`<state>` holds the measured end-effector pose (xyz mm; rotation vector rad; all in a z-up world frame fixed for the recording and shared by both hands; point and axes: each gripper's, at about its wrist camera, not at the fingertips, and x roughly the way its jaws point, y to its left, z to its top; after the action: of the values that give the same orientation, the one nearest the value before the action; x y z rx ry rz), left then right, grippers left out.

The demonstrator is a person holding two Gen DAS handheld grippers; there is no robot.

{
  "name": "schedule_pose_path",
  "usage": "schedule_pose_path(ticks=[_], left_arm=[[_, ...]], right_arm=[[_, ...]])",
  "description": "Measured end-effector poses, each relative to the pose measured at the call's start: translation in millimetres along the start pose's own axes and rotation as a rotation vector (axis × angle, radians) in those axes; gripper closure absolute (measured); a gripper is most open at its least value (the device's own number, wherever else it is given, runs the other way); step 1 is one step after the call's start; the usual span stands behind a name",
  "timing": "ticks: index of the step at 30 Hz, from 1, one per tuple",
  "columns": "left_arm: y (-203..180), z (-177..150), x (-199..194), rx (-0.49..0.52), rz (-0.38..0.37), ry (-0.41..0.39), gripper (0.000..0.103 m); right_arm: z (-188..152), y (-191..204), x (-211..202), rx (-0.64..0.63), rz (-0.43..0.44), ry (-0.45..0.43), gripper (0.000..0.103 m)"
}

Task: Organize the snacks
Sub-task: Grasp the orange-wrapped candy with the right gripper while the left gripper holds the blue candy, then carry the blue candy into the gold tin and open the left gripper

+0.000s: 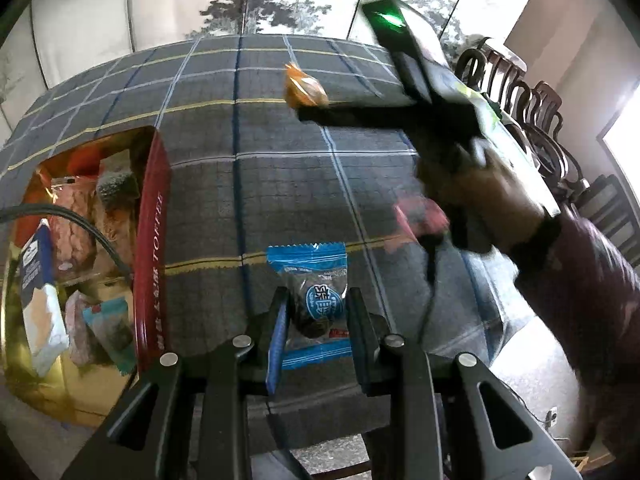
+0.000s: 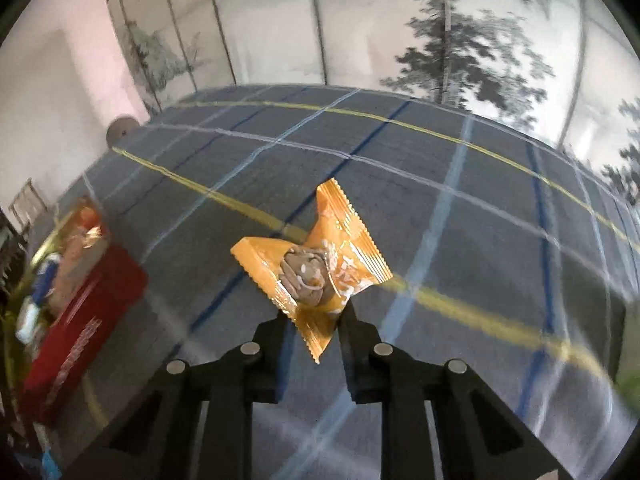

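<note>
My left gripper (image 1: 316, 312) is shut on a blue-wrapped snack (image 1: 314, 300) and holds it above the plaid tablecloth (image 1: 280, 184). My right gripper (image 2: 312, 320) is shut on an orange-wrapped snack (image 2: 316, 260), held above the cloth; it also shows in the left wrist view (image 1: 304, 89) at the tip of the right gripper (image 1: 316, 110). A red tin with a gold inside (image 1: 154, 240) lies at the left with several wrapped snacks in it. It shows blurred at the left of the right wrist view (image 2: 80, 320).
A pink-wrapped item (image 1: 420, 216) lies blurred on the cloth under the right hand. Dark wooden chairs (image 1: 532, 112) stand along the table's right side. A painted folding screen (image 2: 360, 32) stands behind the table. A black cable (image 1: 80, 220) crosses the tin.
</note>
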<state>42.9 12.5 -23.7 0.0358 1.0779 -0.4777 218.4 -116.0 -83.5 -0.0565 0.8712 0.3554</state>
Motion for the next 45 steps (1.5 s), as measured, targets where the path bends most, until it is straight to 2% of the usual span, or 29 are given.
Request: schedule_pose_path(ticks=[3,7,14,21,35,45], left_arm=[[-6,-5,-7,0.008,0.006,-0.006,0.078],[-14,-12,-18,0.015,0.012,-0.016,0.078],[-26,-17,-40,0.02,0.048,-0.063,0.078],[-25,-28,-52,-0.006,0.078,-0.081,0.078],[-11,-48,-83,-0.017,0.178,-0.157,0.078],[10,-64,-91,-0.06,0.226,-0.17,0.078]], right_arm=[[-27,-2,-28,0.032,0.003,-0.009,0.082],[-71,0,-61,0.04,-0.062,-0.019,0.082],[-111,-14,-77,0.133,-0.103,-0.032,0.082],[-114,-24,-79,0.192,-0.112,-0.05,0.082],[-113,-19,-74,0.172,-0.157,-0.029,0.082],[-112,-16,-73,0.159,-0.184,-0.022,0.083]])
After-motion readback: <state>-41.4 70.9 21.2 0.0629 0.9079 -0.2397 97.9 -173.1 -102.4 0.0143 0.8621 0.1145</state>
